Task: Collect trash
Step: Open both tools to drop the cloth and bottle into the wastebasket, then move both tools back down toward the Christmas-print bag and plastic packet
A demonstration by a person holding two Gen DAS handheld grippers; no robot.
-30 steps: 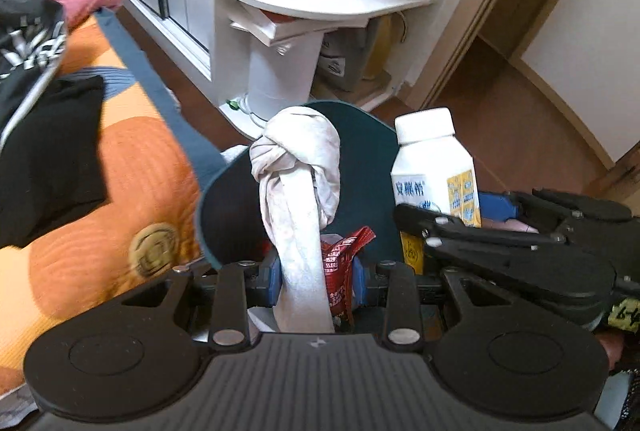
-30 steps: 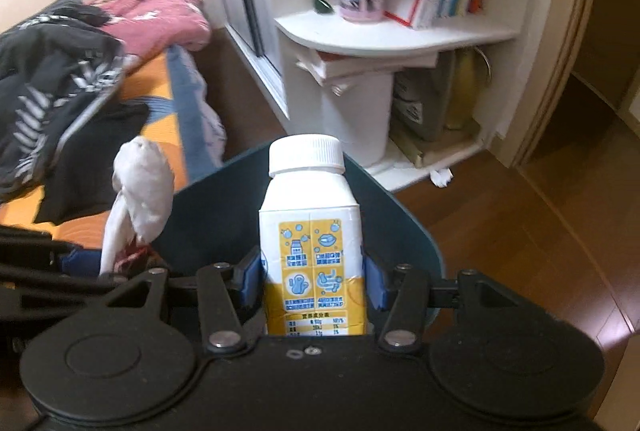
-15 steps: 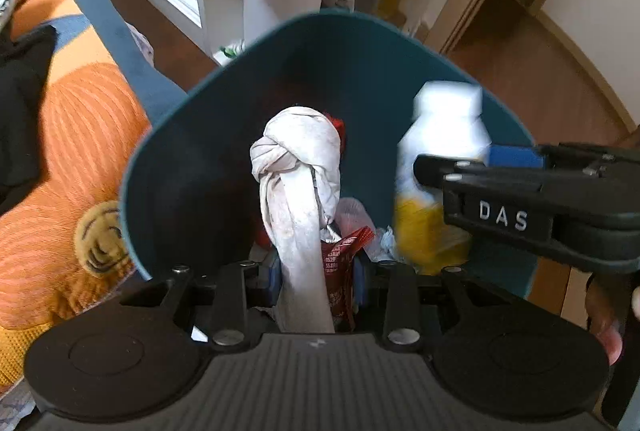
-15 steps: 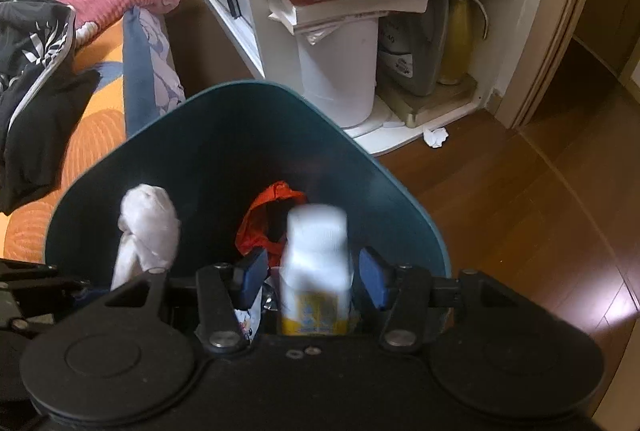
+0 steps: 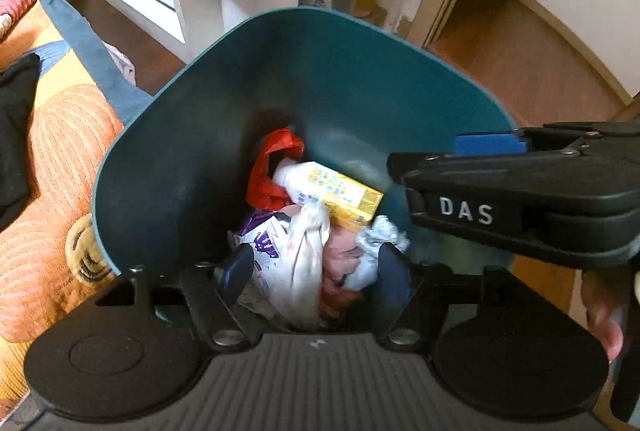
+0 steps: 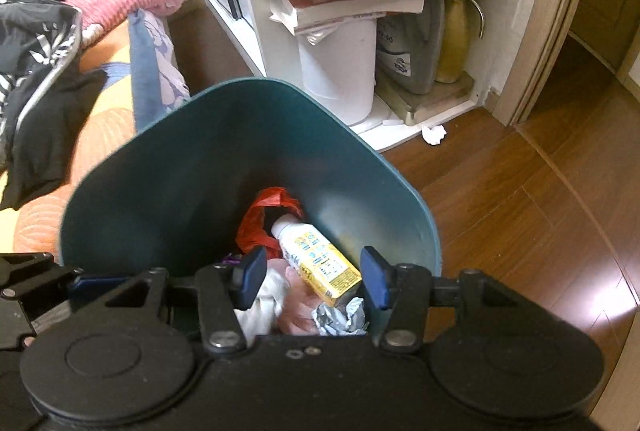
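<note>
Teal plastic bin point(image 5: 168, 135), boxy yellow carton point(image 6: 320, 263), knotted white cloth point(image 5: 306, 263), crumpled foil point(image 6: 340, 317)

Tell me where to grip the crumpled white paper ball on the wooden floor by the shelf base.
Grip the crumpled white paper ball across its middle, coming straight down from above with the right gripper, fingers open as now. It lies free on the wooden floor, but the white shelf base crowds its far side, so I'd avoid a side approach.
</note>
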